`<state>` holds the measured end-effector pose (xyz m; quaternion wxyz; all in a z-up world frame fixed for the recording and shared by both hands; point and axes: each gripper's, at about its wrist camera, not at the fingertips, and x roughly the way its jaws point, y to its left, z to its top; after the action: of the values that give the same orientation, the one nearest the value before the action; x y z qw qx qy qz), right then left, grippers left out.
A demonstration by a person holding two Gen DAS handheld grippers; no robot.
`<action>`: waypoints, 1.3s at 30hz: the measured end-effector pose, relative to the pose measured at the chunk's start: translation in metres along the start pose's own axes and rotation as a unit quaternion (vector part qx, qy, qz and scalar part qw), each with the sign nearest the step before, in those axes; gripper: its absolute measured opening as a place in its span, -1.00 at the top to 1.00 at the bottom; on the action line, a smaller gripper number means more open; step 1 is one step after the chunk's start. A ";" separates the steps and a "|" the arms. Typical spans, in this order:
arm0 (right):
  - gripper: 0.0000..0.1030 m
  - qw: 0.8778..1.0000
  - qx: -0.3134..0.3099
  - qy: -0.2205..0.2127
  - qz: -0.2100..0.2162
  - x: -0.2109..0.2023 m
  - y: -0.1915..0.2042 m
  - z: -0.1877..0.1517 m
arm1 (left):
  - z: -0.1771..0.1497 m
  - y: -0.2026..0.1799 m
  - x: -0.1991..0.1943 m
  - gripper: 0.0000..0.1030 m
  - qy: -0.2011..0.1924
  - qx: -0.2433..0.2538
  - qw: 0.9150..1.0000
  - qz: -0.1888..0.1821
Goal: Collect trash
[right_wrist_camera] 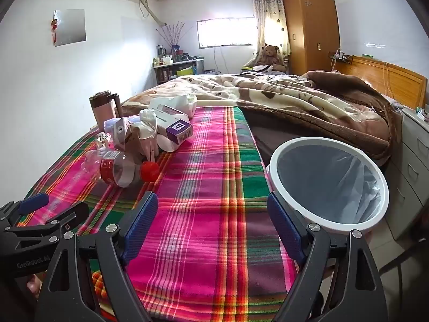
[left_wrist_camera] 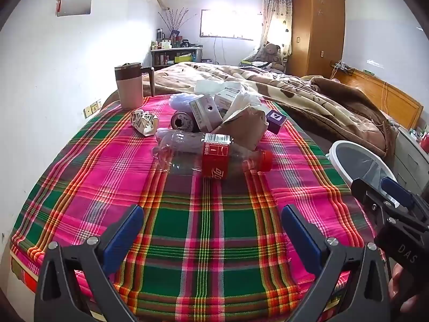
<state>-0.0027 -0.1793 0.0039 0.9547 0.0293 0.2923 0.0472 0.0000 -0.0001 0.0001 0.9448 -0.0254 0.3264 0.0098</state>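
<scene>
White bin's point(right_wrist_camera: 329, 222) lined inside shows only past the right claw point(right_wrist_camera: 211, 212); both claws gape empty.

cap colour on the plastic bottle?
Red. The bottle lies on its side; its cap shows best in the right wrist view.

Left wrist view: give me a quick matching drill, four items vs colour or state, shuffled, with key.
1. plastic bottle
2. mug
3. small box
4. bin

a. purple
b. lying on its side, red cap on
c. white rim, lined with a clear bag
d. upright, brown lid

Pairs: 1-b, 2-d, 3-a, 4-c
</scene>
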 end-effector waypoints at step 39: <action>-0.65 1.000 -0.006 -0.008 -0.005 -0.006 0.004 0.002 | 0.001 0.003 -0.008 -1.00 -0.003 -0.003 1.000 0.000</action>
<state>-0.0072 -0.1757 0.0093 0.9574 0.0226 0.2844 0.0441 -0.0061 0.0034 0.0055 0.9459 -0.0279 0.3231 0.0105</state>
